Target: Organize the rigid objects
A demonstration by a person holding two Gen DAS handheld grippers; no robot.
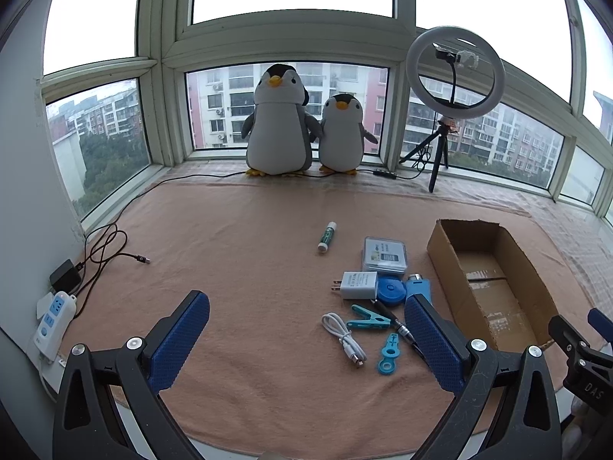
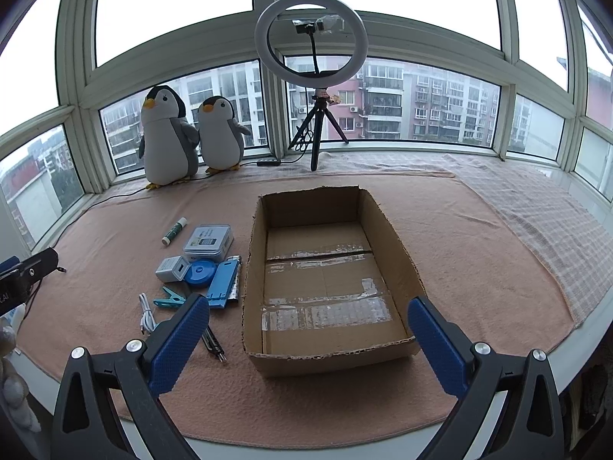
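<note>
1. Nearest the lens in our left wrist view, the left gripper (image 1: 306,339) holds its blue fingers wide apart, gripping nothing, above the pink cloth (image 1: 237,237).
2. Between those fingers we see a white cable (image 1: 343,338), teal clip (image 1: 368,321) and blue ring tool (image 1: 389,355); a dark pen (image 1: 394,322) runs under the right-hand finger.
3. Centre right of that frame: white charger (image 1: 358,285), blue round tape (image 1: 391,290), blue lighter (image 1: 418,286), clear case (image 1: 384,255) and glue stick (image 1: 327,236).
4. In our right wrist view, the right gripper (image 2: 308,341) is likewise spread and empty, framing the cardboard box (image 2: 387,226), which is open and holds nothing.
5. Upper background: two plush penguins (image 1: 277,122) and a ring light (image 2: 311,40) on the sill; lower left, a power strip (image 1: 51,320).
</note>
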